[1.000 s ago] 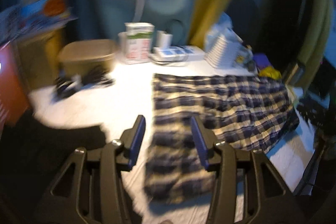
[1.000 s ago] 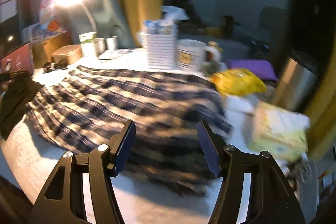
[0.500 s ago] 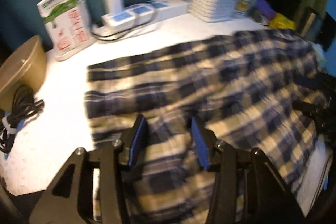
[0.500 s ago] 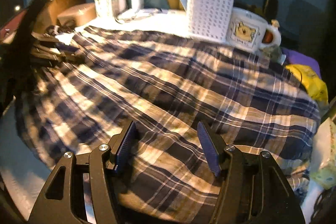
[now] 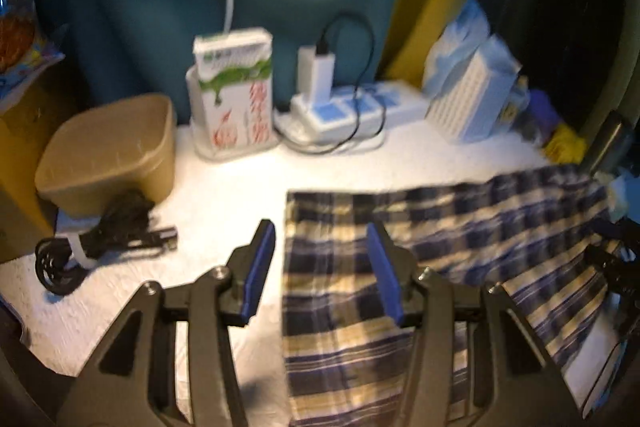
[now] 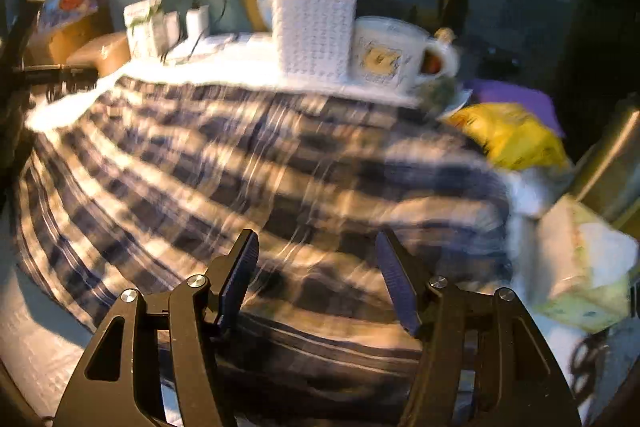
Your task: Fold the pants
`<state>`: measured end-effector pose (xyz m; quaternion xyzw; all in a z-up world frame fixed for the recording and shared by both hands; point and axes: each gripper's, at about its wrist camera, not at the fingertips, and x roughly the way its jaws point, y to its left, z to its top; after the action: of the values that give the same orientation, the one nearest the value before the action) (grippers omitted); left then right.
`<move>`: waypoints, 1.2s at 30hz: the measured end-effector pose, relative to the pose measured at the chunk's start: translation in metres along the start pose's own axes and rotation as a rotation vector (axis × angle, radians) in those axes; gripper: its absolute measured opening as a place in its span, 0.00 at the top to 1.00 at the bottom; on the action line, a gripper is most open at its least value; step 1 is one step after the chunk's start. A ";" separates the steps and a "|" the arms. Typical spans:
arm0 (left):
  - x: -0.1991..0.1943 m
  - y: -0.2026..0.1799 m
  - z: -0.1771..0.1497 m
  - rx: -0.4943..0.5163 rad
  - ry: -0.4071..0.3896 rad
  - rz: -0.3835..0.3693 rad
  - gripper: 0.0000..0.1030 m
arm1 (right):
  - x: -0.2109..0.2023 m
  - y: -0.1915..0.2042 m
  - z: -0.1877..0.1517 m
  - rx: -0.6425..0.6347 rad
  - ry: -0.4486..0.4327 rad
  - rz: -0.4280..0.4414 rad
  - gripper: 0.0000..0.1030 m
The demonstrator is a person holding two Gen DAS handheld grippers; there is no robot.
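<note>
The blue and cream plaid pants (image 5: 460, 247) lie spread flat on the white table (image 5: 224, 195). My left gripper (image 5: 322, 265) is open and empty above the pants' left edge, near their far left corner. In the right wrist view the pants (image 6: 248, 179) fill the table, blurred by motion. My right gripper (image 6: 316, 279) is open and empty over the near right part of the pants. The right gripper also shows at the right edge of the left wrist view (image 5: 616, 259).
A tan box (image 5: 108, 155), a bundled black cable (image 5: 108, 247), a carton (image 5: 234, 103), a power strip with charger (image 5: 352, 107) and a white basket (image 5: 468, 103) line the back. A mug (image 6: 392, 55), yellow bag (image 6: 516, 139) and pale box (image 6: 580, 259) sit right.
My left gripper has pulled back and to the left, from over the pants to their left edge. My right gripper has drawn back toward the near right side. Both stay open.
</note>
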<state>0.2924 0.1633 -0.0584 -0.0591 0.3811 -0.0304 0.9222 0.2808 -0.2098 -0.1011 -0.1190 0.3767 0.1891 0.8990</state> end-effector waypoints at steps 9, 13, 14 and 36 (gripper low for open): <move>0.069 -0.027 -0.013 0.067 0.157 -0.095 0.52 | 0.068 -0.031 0.052 0.216 0.161 0.065 0.37; 0.071 -0.006 -0.006 0.023 0.133 0.000 0.52 | 0.098 -0.035 0.064 0.285 0.196 0.037 0.37; 0.073 0.002 -0.006 0.013 0.132 0.052 0.52 | 0.100 -0.035 0.067 0.289 0.197 0.025 0.37; 0.033 -0.052 -0.043 0.050 0.139 -0.100 0.52 | 0.050 0.059 0.028 0.104 0.168 0.044 0.37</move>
<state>0.2854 0.1045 -0.1047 -0.0527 0.4398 -0.0899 0.8920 0.3056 -0.1338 -0.1219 -0.0795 0.4625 0.1783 0.8649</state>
